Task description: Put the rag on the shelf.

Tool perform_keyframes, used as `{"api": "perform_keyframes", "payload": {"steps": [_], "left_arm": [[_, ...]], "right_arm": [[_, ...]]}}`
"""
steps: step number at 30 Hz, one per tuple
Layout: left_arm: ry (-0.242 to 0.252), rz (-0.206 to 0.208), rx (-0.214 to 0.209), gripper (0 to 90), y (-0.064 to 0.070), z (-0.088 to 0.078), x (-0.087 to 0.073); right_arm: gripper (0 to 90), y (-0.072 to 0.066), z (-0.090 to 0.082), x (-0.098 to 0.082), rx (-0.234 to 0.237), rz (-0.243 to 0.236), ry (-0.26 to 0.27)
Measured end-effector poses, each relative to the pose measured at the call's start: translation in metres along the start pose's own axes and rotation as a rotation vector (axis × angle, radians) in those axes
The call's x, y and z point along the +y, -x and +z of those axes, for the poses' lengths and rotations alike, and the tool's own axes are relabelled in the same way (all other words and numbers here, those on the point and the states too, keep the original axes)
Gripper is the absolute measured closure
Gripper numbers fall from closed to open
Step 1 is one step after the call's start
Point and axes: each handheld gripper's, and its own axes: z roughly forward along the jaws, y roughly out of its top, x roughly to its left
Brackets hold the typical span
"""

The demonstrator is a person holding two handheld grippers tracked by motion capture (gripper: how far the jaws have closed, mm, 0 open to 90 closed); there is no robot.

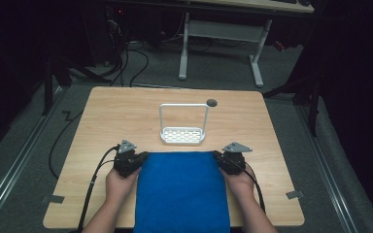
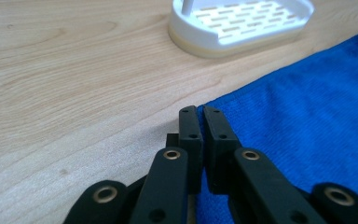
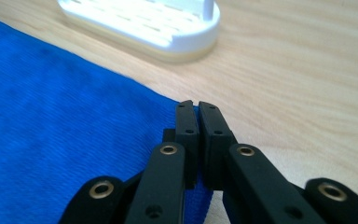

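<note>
Blue cloth on wooden table, left claw and right claw clamped on its far corners

One camera looks down from above my table. Two ride low on my hands, both seeing the white rack close.

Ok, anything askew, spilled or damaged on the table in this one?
Nothing stands out. The blue cloth lies flat and square, its near edge overhanging the table, with the left gripper and right gripper each shut on a far corner. The white rack stands upright behind it.
</note>
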Motion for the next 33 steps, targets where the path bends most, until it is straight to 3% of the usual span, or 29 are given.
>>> {"api": "perform_keyframes", "payload": {"steps": [5,9,11,21,33], "left_arm": [[0.050,0.021,0.025,87.8,0.003,-0.012,-0.001],[0.071,0.029,0.024,87.9,0.007,-0.019,0.000],[0.104,0.030,0.017,87.8,0.010,-0.027,0.003],[0.213,0.041,0.023,87.5,0.017,-0.053,0.011],[0.337,0.066,0.017,87.5,0.026,-0.084,0.024]], "right_arm": [[88.3,-0.005,-0.014,0.002,0.037,0.017,0.072],[88.3,-0.010,-0.022,0.005,0.029,0.000,0.115],[88.3,-0.014,-0.030,0.006,0.020,-0.022,0.149],[88.3,-0.018,-0.046,0.013,0.019,-0.006,0.236],[88.4,-0.026,-0.068,0.022,0.001,-0.027,0.345]]}}
